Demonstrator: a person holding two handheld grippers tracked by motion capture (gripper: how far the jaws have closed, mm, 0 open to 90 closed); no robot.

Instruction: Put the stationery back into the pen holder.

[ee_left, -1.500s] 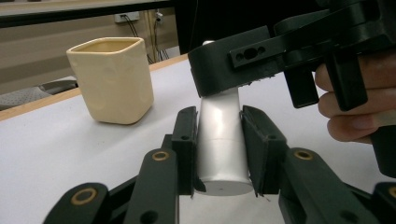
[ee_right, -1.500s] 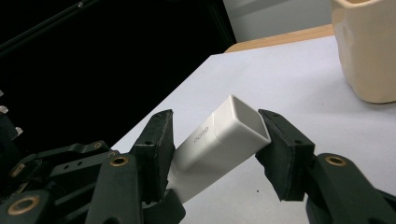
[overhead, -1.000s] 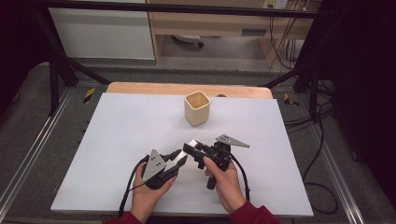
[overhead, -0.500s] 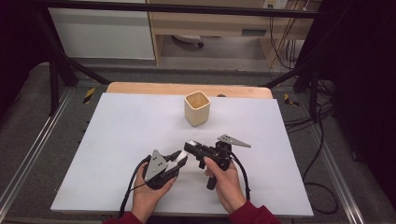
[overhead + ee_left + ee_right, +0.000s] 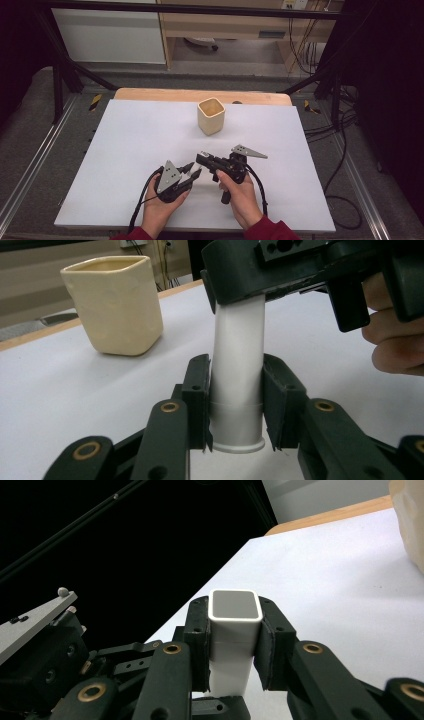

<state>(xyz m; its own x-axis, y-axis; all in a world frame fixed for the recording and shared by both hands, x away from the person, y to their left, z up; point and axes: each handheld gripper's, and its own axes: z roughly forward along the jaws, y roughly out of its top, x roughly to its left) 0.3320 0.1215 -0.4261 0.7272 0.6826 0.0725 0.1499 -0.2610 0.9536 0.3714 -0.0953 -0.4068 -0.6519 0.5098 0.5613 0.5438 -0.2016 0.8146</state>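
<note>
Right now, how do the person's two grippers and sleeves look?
Both the left gripper and the right gripper are black, each with two jaws built from jointed links with brass-coloured pins. Each carries a grey three-cornered plate on top, and a black cable trails back from each towards the person. The sleeves are dark red.

High view overhead, looking forward-down on table (image 5: 125,150); both gripper views close-up, level, sharing white tube (image 5: 239,365).
</note>
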